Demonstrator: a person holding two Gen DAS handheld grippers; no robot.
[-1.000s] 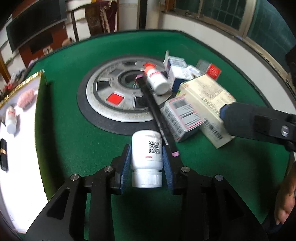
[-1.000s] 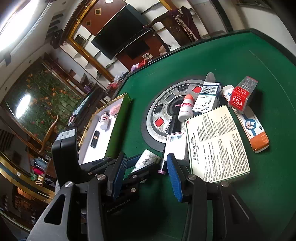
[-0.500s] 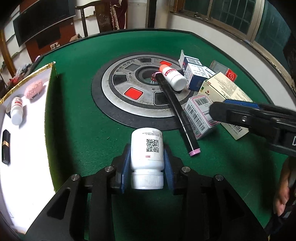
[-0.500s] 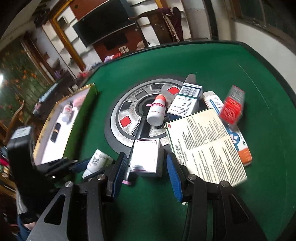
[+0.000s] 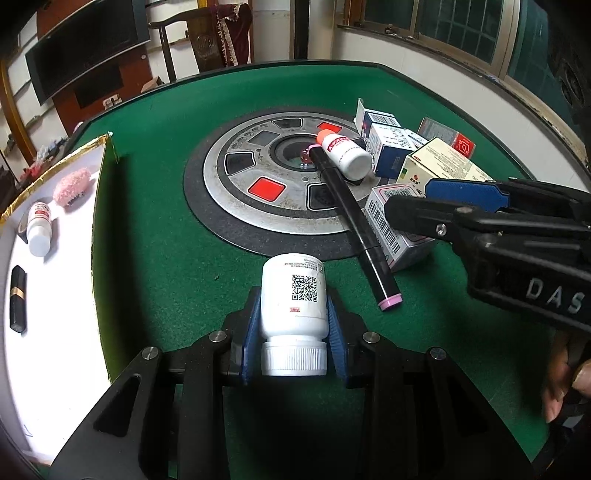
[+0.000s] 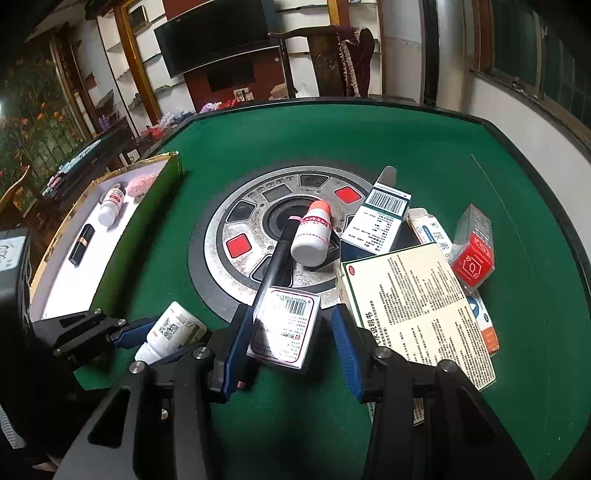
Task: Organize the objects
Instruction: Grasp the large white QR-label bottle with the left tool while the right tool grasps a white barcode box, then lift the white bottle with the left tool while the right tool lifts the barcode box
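2 grippers busy here: your left gripper (image 5: 293,325) is clamped on the white bottle (image 5: 293,291), cap toward you, while your right gripper (image 6: 291,343) straddles the small barcode box (image 6: 284,328) with its jaws apart, right pad clearly off it. Centre that box before squeezing, since the black marker (image 6: 277,258) lies tight along its 11 o'clock side. The tray (image 5: 55,295) sits at 9 o'clock, so drop the bottle there.

A dark flat television screen (image 6: 218,44) hangs on the far wall above a reddish-brown wooden cabinet (image 6: 236,79); a dark carved wooden chair (image 6: 325,55) draped with maroon fringed cloth (image 6: 356,61) stands behind the table; green-framed windows (image 5: 436,22) line the right wall.
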